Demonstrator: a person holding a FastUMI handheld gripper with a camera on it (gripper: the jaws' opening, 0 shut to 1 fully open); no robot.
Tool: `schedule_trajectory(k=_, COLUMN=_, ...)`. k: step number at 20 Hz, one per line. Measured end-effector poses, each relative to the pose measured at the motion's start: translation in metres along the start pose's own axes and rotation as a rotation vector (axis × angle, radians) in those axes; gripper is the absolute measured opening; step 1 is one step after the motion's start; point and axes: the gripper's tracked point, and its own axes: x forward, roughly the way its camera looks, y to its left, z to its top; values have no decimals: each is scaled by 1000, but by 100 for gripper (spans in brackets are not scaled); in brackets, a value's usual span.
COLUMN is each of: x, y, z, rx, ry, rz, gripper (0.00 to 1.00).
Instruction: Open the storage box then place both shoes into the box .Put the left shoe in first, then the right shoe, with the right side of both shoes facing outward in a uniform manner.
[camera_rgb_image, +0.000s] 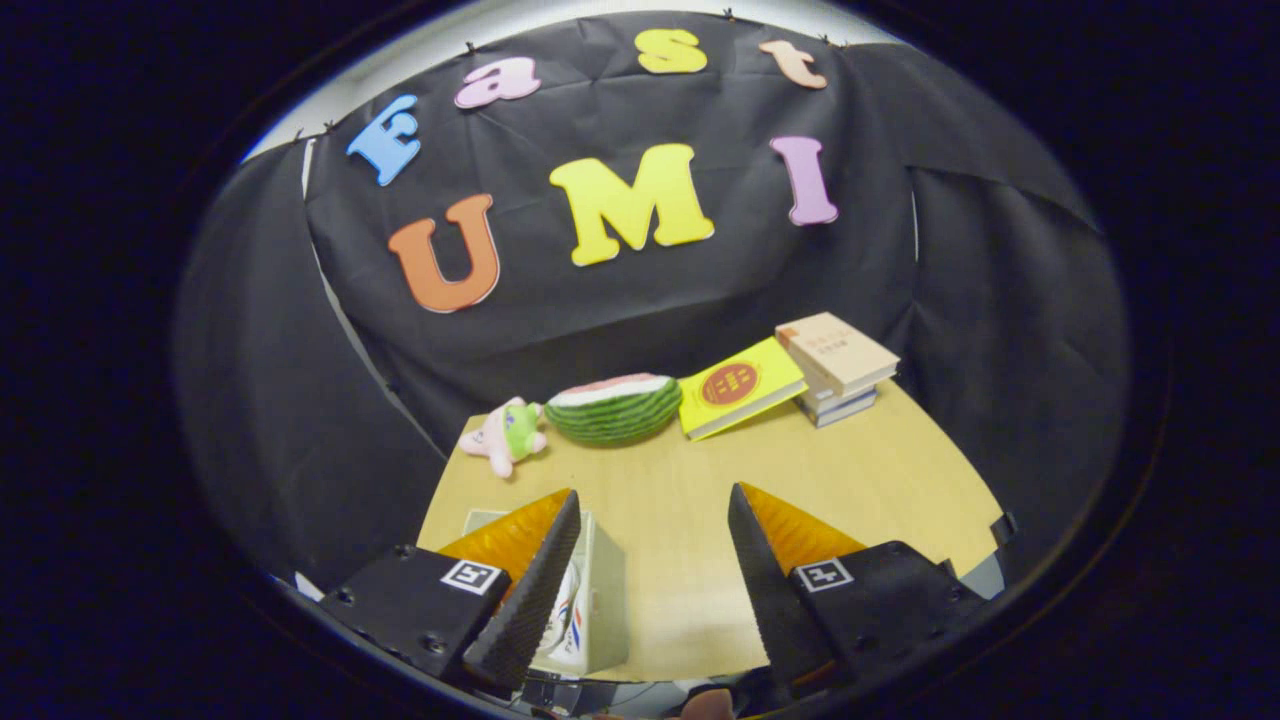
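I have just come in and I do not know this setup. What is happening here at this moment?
A person holds a gripper over a wooden table. Its fingers are open and hold nothing. A clear storage box sits under the left finger, with what looks like a shoe inside, partly hidden. Whether the lid is open cannot be told. Beyond the fingers, at the far edge, lie a plush toy, a watermelon toy, a yellow book and a stack of books.
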Motion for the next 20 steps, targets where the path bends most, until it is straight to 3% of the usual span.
schedule_trajectory(k=6, x=-27, y=-30, z=35, rx=-28, ry=-155, rz=-18, gripper=92)
schedule_trajectory(k=20, x=-31, y=-69, z=59, rx=-86, ry=-125, rz=98, gripper=93)
